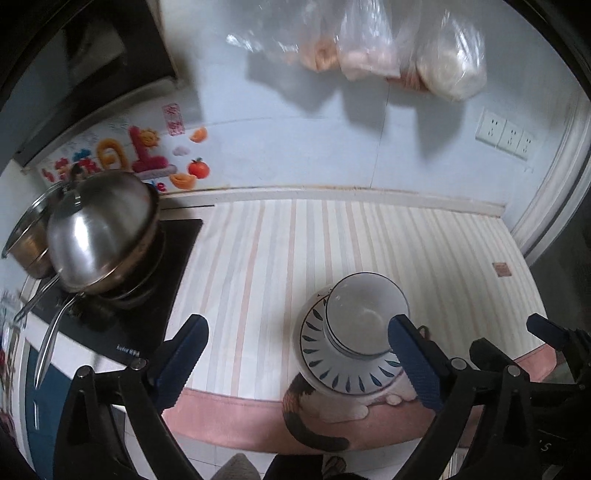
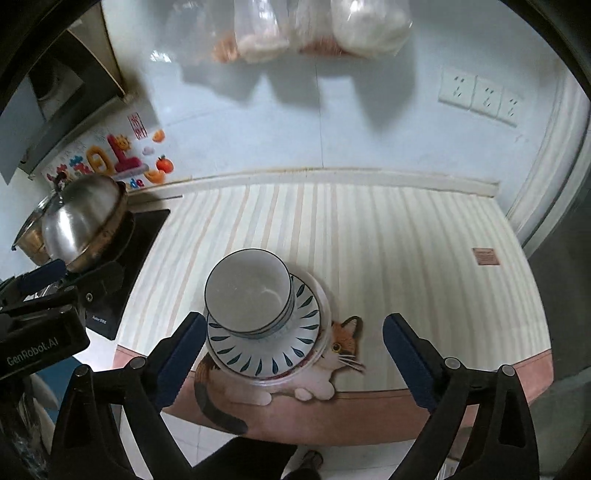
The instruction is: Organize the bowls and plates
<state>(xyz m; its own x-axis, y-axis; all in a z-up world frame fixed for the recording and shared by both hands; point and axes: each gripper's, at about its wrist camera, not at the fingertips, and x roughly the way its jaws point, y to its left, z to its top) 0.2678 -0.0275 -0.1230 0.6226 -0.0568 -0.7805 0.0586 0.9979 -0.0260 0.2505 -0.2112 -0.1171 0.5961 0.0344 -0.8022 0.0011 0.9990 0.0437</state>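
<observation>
Left gripper (image 1: 301,360) spread wide, empty, above the striped mat (image 1: 258,258); white bowl (image 1: 365,317) stacked on leaf-patterned plate (image 1: 332,373) lies by its right finger, near the mat's front edge; right gripper (image 2: 293,360) also spread, stack at its left finger

The striped mat (image 2: 388,236) lies bare from twelve round to three o'clock of the stacked bowl (image 2: 247,291) and plate (image 2: 266,350). At ten o'clock, pots (image 2: 83,221) crowd the cooktop (image 2: 144,225). Hanging bags (image 2: 314,29) overhang the back wall.
</observation>
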